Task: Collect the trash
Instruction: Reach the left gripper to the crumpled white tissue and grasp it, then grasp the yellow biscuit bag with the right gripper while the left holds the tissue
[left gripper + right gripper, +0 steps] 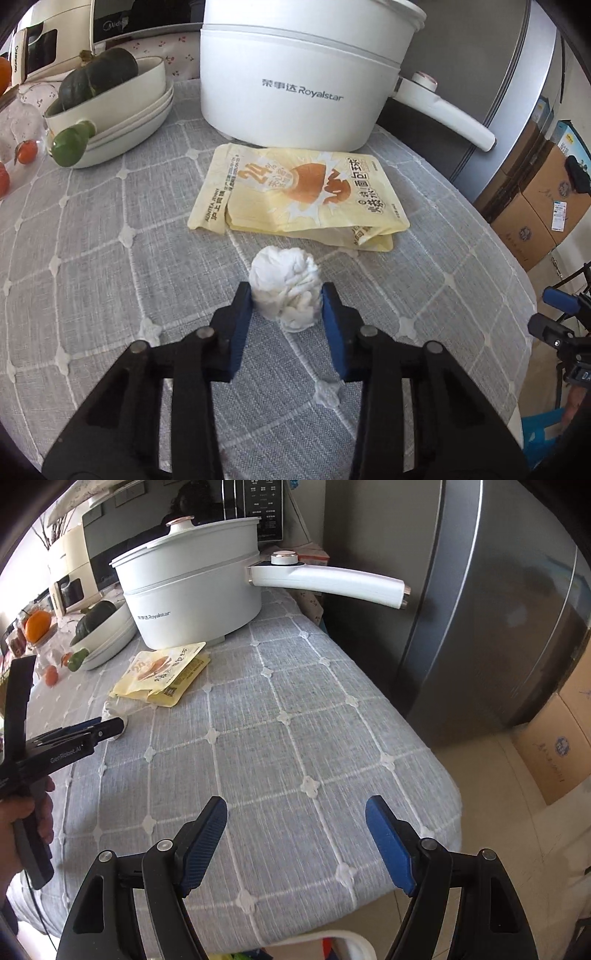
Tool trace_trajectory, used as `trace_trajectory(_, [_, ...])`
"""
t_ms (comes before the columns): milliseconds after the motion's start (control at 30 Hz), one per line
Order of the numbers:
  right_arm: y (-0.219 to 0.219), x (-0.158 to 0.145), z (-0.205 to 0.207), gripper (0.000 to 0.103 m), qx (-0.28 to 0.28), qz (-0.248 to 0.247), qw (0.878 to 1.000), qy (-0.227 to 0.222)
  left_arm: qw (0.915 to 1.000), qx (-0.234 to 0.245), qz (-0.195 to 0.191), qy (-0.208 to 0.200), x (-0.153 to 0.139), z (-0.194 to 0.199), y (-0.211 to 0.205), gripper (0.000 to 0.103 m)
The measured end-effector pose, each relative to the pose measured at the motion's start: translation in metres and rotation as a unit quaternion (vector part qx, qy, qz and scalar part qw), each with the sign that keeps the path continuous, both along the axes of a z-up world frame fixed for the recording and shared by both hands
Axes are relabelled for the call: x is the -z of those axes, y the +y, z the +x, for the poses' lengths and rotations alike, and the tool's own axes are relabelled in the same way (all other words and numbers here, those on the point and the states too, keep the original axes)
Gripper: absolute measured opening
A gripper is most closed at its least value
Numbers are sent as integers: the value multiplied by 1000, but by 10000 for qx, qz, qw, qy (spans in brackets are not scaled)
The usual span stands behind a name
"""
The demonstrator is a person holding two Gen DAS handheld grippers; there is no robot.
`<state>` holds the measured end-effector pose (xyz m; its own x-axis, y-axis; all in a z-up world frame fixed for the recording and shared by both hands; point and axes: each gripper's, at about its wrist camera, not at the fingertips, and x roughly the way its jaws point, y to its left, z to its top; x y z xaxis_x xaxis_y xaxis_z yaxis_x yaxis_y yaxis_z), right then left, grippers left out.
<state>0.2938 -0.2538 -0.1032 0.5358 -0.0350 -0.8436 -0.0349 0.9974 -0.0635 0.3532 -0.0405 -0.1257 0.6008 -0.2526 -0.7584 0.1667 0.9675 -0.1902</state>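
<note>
Three stacked cream dishes [122, 122] at the table's far left, a dark green squash [98, 75] in the top one. White lidded pot [295, 70] behind a flat yellow snack bag [295, 192]. Left gripper [287, 299] pinching a crumpled white tissue wad [286, 288] on the grey tablecloth [92, 258]. Right gripper [295, 834] spread wide, holding nothing, over the table's near edge. Pot contents hidden.

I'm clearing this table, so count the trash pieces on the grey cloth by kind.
Crumpled white tissue: 1, between the left gripper pads
Yellow snack bag: 1, flat by the white pot
Total: 2
</note>
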Motion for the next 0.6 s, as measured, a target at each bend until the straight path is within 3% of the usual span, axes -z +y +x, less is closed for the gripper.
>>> trace_trajectory(167, [24, 7, 24, 79, -113, 178, 9997, -97, 9998, 134, 50, -140, -16, -23, 18, 29])
trace_trajectory(367, [64, 16, 59, 79, -293, 673, 9965, -389, 9981, 293, 390, -384, -36, -58, 49, 29])
trace_trajectory(567, [101, 33, 101, 75, -313, 1241, 9912, -342, 9993, 246, 126, -263, -34, -70, 79, 29])
trace_trajectory(600, [108, 35, 106, 70, -319, 1246, 9911, -334, 9994, 232, 89, -243, -33, -71, 84, 29])
